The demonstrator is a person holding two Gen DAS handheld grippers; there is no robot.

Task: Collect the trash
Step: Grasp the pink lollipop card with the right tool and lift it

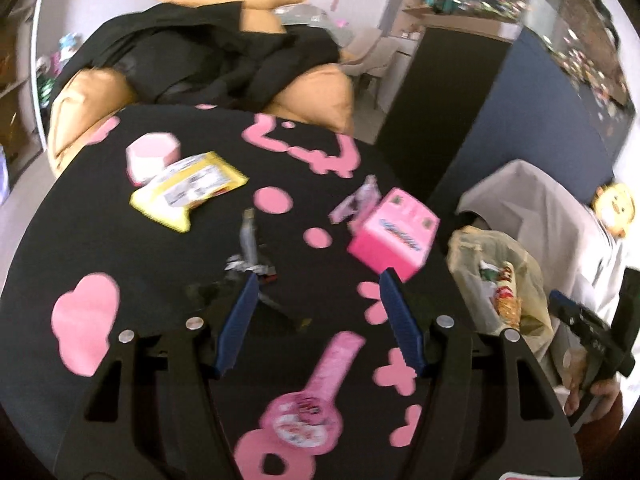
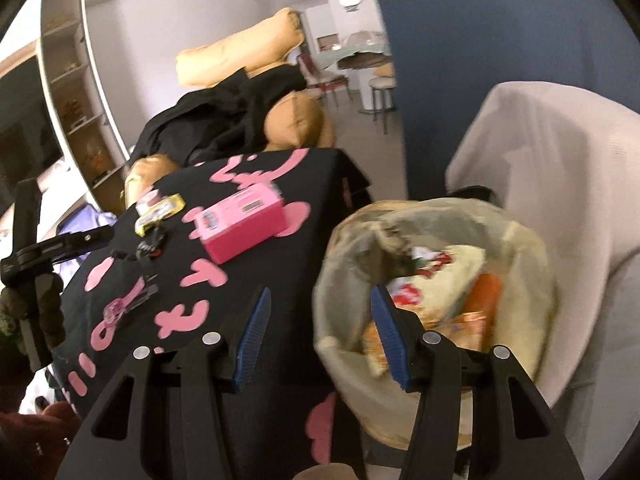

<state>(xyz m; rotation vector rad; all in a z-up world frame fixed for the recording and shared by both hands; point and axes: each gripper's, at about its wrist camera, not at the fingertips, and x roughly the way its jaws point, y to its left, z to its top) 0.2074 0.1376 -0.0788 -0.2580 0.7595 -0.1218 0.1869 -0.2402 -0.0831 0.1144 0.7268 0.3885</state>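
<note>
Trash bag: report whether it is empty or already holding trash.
Holding trash: the trash bag gapes open, with colourful wrappers piled inside, seen in both views.

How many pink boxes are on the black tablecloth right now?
1. The pink box sits near the tablecloth's edge closest to the lined trash bin, right of the yellow packet. Others may be hidden outside both views.

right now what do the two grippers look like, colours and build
Both match: the left gripper and right gripper have black angular plastic finger arms with cut-out slots, round silver pivot pins, and ribbed blue pads. No cables or markings show.
</note>
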